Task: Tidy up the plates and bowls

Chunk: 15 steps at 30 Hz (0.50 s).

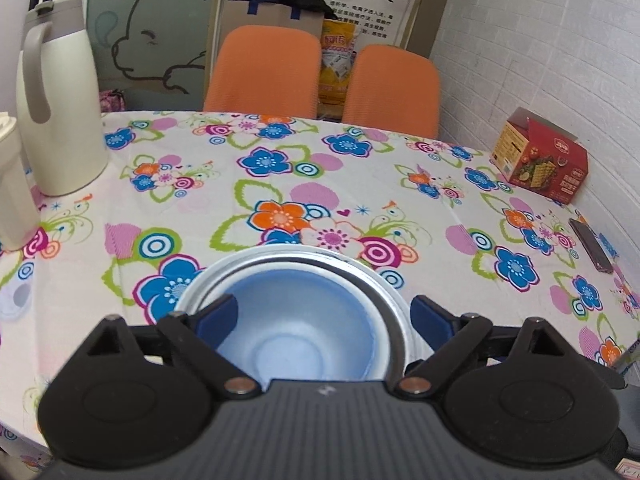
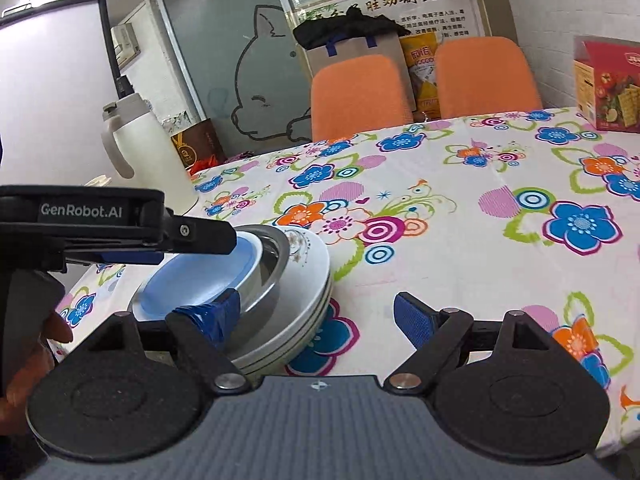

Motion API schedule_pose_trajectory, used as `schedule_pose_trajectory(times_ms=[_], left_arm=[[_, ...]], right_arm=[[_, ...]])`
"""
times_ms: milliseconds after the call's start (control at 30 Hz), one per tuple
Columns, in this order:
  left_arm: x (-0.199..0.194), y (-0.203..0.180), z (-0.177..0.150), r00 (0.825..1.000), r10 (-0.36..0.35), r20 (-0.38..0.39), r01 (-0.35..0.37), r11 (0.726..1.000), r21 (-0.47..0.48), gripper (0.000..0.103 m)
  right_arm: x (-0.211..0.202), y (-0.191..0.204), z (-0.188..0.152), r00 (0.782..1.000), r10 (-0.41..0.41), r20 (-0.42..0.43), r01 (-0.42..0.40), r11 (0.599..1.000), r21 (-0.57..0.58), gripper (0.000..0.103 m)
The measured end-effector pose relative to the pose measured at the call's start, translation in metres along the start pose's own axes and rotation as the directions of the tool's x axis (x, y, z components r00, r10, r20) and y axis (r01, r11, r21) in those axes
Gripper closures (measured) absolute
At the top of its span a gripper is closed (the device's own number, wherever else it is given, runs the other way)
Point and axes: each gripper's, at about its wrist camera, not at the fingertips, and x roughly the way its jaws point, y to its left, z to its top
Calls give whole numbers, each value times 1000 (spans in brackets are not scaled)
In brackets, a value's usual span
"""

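Observation:
A light blue bowl (image 1: 296,328) sits inside a steel bowl (image 1: 384,292) near the table's front edge. My left gripper (image 1: 324,318) hangs open over them: its left finger is above the blue bowl's inside, its right finger beyond the steel rim. From the right wrist view the blue bowl (image 2: 200,276) and steel bowl (image 2: 264,284) rest on a stack of white patterned plates (image 2: 310,280). The left gripper (image 2: 228,238) reaches in from the left above them. My right gripper (image 2: 318,318) is open, its left finger close beside the steel bowl's wall and nothing between the fingers.
A white thermos jug (image 1: 60,120) and a white cup (image 1: 12,184) stand at the far left. A red cracker box (image 1: 540,160) and a dark phone (image 1: 592,246) lie at the right by the wall. Two orange chairs (image 1: 264,72) stand behind the flowered tablecloth (image 1: 360,184).

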Motion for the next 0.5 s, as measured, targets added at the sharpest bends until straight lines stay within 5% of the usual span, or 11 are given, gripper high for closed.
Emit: schedule_pose_trajectory(times_ms=[500], left_arm=[[-20,-67,-23,998,-63,9,62,991,115,11]], right_arm=[[-56,-51,-17,988,-141,59,130,979,156,32]])
